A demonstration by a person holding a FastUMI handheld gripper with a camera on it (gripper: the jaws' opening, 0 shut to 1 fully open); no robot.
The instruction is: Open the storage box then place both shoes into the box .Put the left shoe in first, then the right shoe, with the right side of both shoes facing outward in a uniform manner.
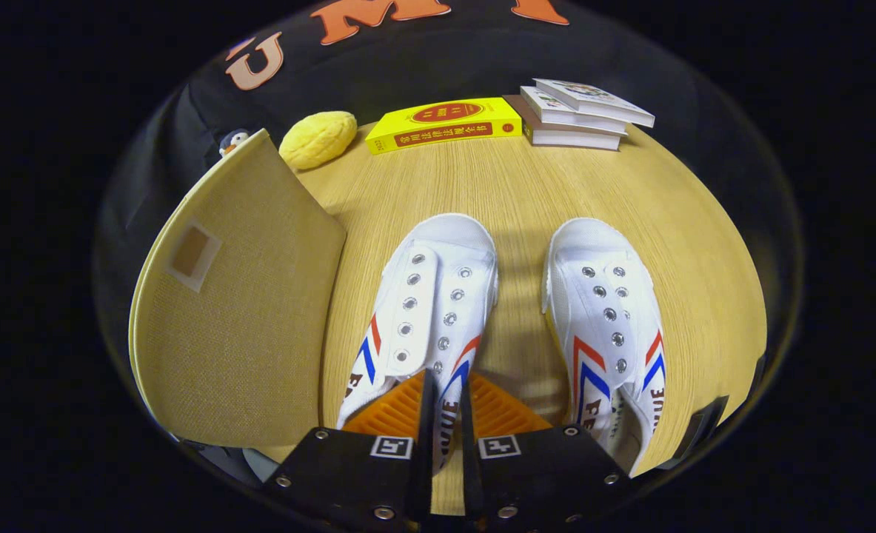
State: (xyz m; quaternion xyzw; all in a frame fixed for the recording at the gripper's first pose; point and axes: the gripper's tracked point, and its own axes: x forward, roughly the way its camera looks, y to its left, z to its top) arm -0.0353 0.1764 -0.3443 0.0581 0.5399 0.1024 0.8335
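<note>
- The tongs point(445, 403) sit low over the pale wood-grain tabletop point(512, 192), their two fingers drawn close with only a narrow slot between them.
- In that slot is the inner side wall of the left white canvas shoe with red and blue chevron stripes point(430, 296); the fingers appear to pinch it, though the contact itself is hard to make out.
- That shoe lies flat, toe pointing away from the tongs, metal eyelets up and no laces.
- The matching right white canvas shoe point(606, 311) lies just to its right, apart from it with bare tabletop between, toe also pointing away.
- To the left of the shoes stands the beige woven-fabric storage box point(238, 311), its broad panel carrying a small label window.
- Beyond the shoes, at the far edge of the tabletop: a yellow knobbly lemon-shaped toy point(318, 138), a thick yellow book point(445, 124) lying flat, and a stack of three white books point(578, 115).
- A small penguin figure point(233, 140) peeks from behind the box.
</note>
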